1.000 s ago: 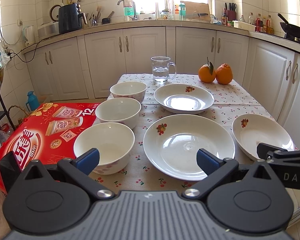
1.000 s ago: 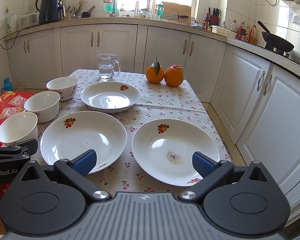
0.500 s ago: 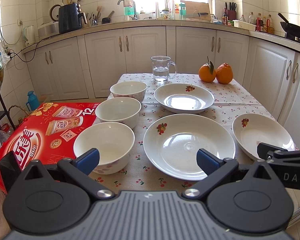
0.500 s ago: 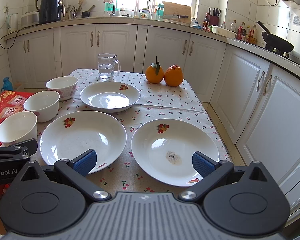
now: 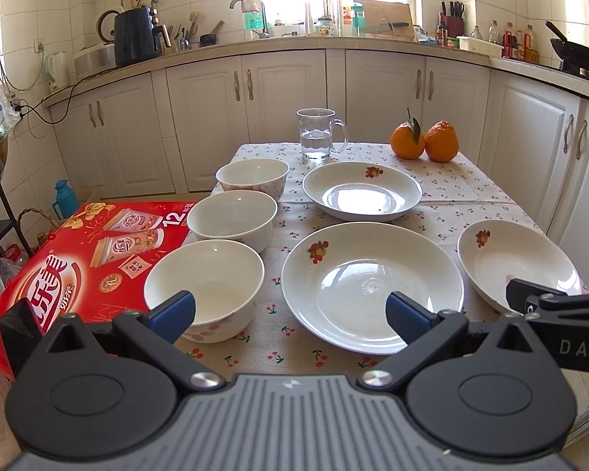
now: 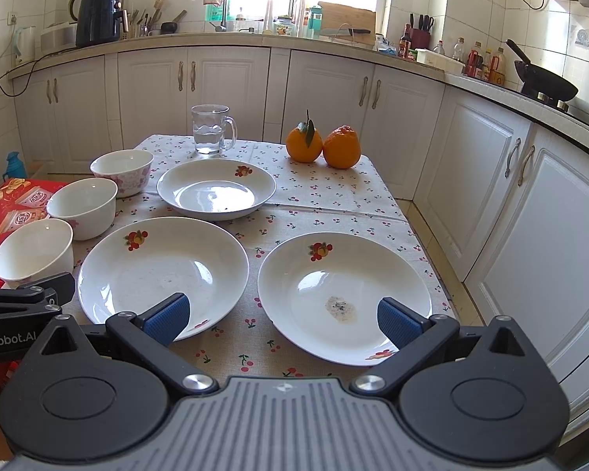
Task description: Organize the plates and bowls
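Three white bowls stand in a row on the table's left: near [image 5: 208, 278], middle [image 5: 233, 216], far [image 5: 253, 172]. Three white plates with fruit prints lie to their right: a far plate [image 5: 361, 190], a near middle plate [image 5: 369, 282], and a near right plate [image 6: 343, 294] with a small stain. My left gripper [image 5: 290, 314] is open and empty, hovering before the near bowl and the middle plate. My right gripper [image 6: 282, 320] is open and empty, hovering before the two near plates. Each gripper's side shows at the other view's edge.
A glass mug of water [image 5: 318, 133] and two oranges [image 5: 424, 141] stand at the table's far end. A red carton [image 5: 82, 251] sits left of the table beside the bowls. White cabinets [image 6: 530, 212] run close along the right side. The tablecloth [image 6: 333, 196] has a cherry print.
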Demonstrator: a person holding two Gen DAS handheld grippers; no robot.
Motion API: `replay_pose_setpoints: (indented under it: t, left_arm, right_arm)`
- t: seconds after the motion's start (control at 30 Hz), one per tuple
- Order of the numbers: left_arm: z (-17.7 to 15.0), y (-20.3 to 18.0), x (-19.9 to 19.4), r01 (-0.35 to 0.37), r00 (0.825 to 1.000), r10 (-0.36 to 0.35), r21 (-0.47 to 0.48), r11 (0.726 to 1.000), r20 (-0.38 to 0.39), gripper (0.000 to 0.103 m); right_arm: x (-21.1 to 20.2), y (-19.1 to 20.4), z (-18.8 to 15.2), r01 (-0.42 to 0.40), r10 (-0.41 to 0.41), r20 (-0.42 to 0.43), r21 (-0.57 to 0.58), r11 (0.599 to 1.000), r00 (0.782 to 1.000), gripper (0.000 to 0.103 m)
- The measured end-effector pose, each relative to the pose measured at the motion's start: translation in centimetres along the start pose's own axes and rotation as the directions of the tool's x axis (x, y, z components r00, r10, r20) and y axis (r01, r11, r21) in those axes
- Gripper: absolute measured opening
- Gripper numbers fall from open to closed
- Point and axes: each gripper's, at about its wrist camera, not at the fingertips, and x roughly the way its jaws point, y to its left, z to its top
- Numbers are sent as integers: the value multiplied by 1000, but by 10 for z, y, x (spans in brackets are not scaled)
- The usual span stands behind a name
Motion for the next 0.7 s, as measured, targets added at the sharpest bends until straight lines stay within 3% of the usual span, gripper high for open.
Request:
replay_pose_setpoints:
  t: [0.5,0.7]
  left_arm:
    - [8,-6,12,31,999,-31,21,999,-17,102]
    - [19,-11,19,73,997,-73,67,995,10,102]
  right_arm:
    - [10,-5,3,-6,6,-9,-1,1000,1000,103]
    - [14,-16,9,-64,64,4,-27,998,998,103]
